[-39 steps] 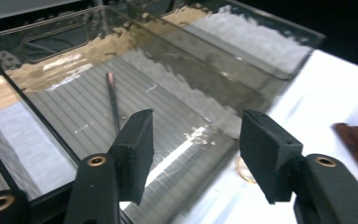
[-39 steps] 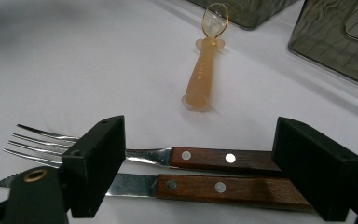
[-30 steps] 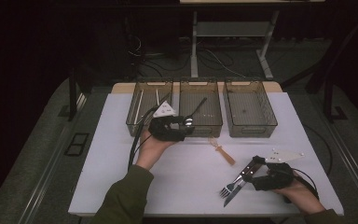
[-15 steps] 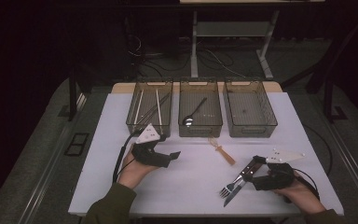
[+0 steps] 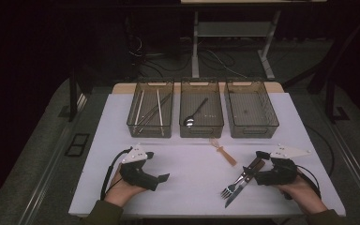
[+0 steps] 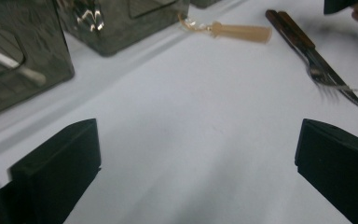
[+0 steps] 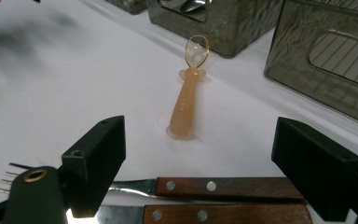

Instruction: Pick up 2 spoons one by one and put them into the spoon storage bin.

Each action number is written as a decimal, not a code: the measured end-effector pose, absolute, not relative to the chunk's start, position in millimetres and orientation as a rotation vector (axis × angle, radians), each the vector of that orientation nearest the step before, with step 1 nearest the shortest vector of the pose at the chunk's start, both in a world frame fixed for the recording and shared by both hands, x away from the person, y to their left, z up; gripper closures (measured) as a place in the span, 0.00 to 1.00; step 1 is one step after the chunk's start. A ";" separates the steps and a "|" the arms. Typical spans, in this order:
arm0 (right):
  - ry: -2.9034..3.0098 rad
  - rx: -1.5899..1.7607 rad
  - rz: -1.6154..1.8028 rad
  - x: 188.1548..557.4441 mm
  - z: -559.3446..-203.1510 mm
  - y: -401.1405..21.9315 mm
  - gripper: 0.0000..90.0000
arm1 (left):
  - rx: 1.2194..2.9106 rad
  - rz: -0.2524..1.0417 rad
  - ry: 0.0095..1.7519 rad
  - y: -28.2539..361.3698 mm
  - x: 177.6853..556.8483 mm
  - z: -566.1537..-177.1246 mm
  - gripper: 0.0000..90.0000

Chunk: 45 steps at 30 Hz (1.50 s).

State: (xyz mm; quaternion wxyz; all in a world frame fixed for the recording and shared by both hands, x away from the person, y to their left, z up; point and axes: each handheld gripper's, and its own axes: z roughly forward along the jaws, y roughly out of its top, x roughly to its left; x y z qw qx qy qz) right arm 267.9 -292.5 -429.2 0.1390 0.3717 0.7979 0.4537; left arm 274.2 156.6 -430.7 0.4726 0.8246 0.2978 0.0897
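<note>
Right tongs [image 7: 196, 163] sit spread over the wooden handles of the fork [image 7: 205, 185] and knife [image 7: 214, 214]. Left tongs [image 6: 196, 163], just opened, hold nothing. I'd pinch the fork alone, mid-handle, then lift straight.

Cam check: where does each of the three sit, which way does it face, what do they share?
High view: above the person's side, looking forward and down at the table; both hands and the left tongs and right tongs show.
Left gripper view: on the left tongs, aimed across the table; open black jaws show.
Right gripper view: on the right tongs, facing the bins; open jaws show.
Shared: fork, knife, tan spoon.
</note>
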 end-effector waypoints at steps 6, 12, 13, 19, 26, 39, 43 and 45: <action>2.314 1.127 1.297 281.6 -420.1 -287.8 0.19 | 1.996 0.206 0.745 157.9 275.5 -431.5 0.00; 2.361 1.101 1.309 297.2 -415.1 -279.1 0.19 | 2.003 0.206 0.747 157.2 275.9 -431.8 0.00; 2.370 1.099 1.305 300.1 -414.8 -276.6 0.19 | 2.003 0.205 0.746 157.0 275.9 -431.9 0.00; 2.420 1.066 1.243 314.0 -415.1 -262.5 0.19 | 2.007 0.214 0.745 156.7 275.9 -431.8 0.00; 2.459 1.069 1.215 331.3 -419.6 -246.4 0.20 | 2.019 0.208 0.735 155.4 275.6 -432.1 0.00; 2.579 1.054 1.094 333.0 -435.6 -238.5 0.47 | 2.034 0.197 0.721 154.1 275.3 -432.2 0.00; 2.621 1.048 1.038 332.0 -438.1 -236.5 0.57 | 2.039 0.194 0.715 153.5 275.3 -432.7 0.00; 2.637 1.040 1.016 331.3 -439.0 -235.3 0.61 | 2.043 0.195 0.712 153.2 275.2 -432.8 0.00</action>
